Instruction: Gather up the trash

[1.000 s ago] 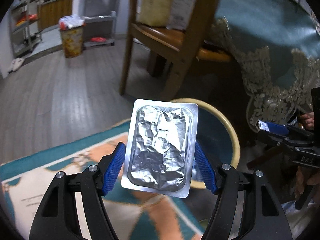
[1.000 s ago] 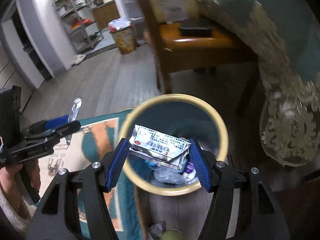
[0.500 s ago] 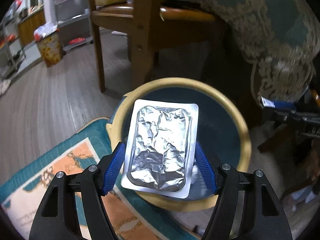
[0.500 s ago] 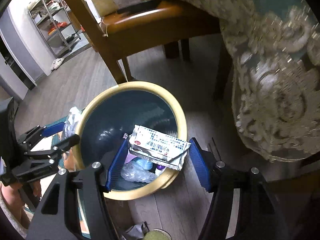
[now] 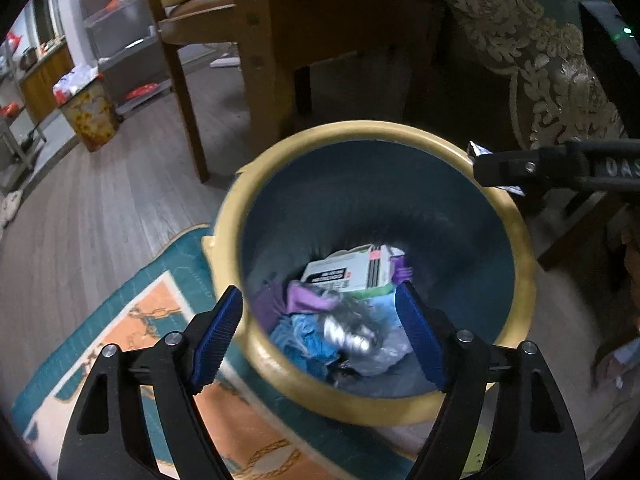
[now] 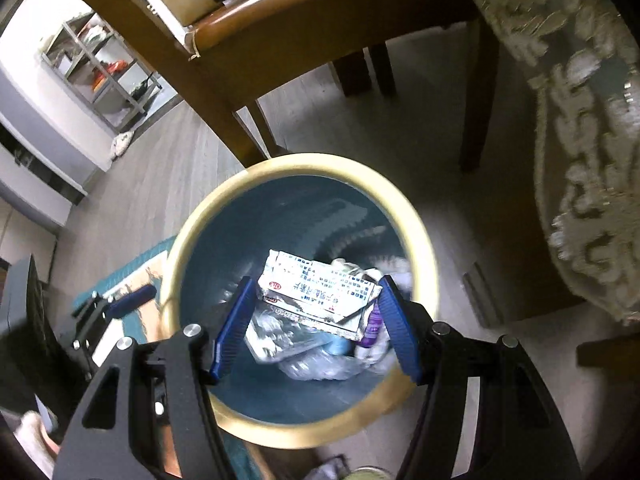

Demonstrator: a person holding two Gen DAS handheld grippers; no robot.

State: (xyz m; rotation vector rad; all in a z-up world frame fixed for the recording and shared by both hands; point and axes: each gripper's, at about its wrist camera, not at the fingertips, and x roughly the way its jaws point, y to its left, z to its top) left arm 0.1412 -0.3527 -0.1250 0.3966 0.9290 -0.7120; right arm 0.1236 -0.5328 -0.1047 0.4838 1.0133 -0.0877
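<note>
A round bin with a yellow rim [image 5: 520, 248] and dark blue inside stands on the floor; it also shows in the right wrist view [image 6: 416, 220]. Several pieces of trash lie at its bottom, among them a white box [image 5: 352, 272] and a blurred silver foil pack [image 5: 348, 332]. My left gripper [image 5: 320, 340] is open and empty above the bin. My right gripper [image 6: 316, 320] is shut on flat white printed packets [image 6: 320, 292], held over the bin's mouth. The right gripper also shows in the left wrist view [image 5: 520, 168] at the bin's far right rim.
A wooden chair [image 5: 260, 40] stands just behind the bin. A lace-edged tablecloth [image 5: 552, 80] hangs at the right. A teal and orange rug [image 5: 132, 328] lies left of the bin. A second, full bin [image 5: 88, 112] stands far off by metal shelves.
My left gripper has opened and let go of the silver foil pack, which now lies in the bin. Both grippers have moved closer over the bin's mouth.
</note>
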